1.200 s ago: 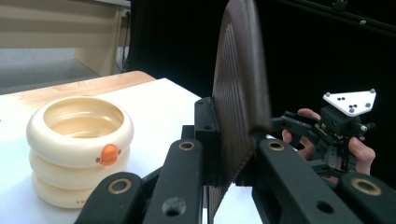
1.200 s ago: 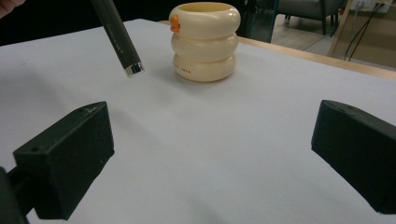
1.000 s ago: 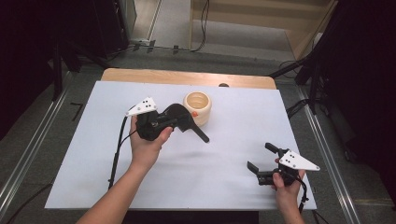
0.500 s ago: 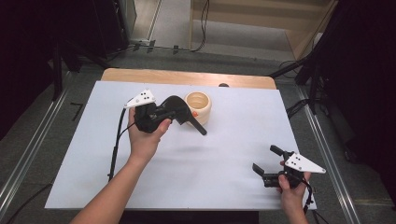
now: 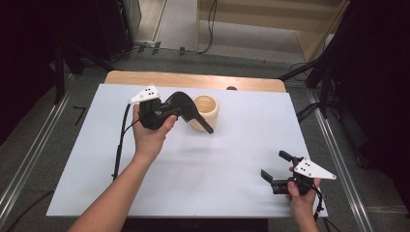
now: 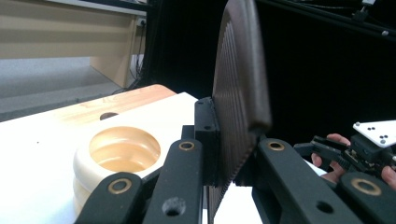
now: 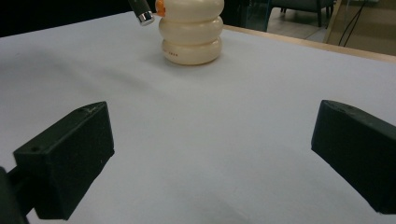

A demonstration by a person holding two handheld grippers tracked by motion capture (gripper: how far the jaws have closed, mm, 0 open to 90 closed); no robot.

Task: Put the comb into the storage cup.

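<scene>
here, left tongs [image 5: 205, 126] gripping dark tool [image 5: 186, 107], beside cup [image 5: 205, 111]

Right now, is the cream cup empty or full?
Empty: the cream cup shows a bare hollow, seen from the left hand-held gripper.

We see a dark ribbed hairbrush [image 6: 239, 84], handle [image 5: 202, 122] pointing down-right, raised beside a cream ringed holder [image 5: 205, 111] standing upright near the bench's far edge.
</scene>
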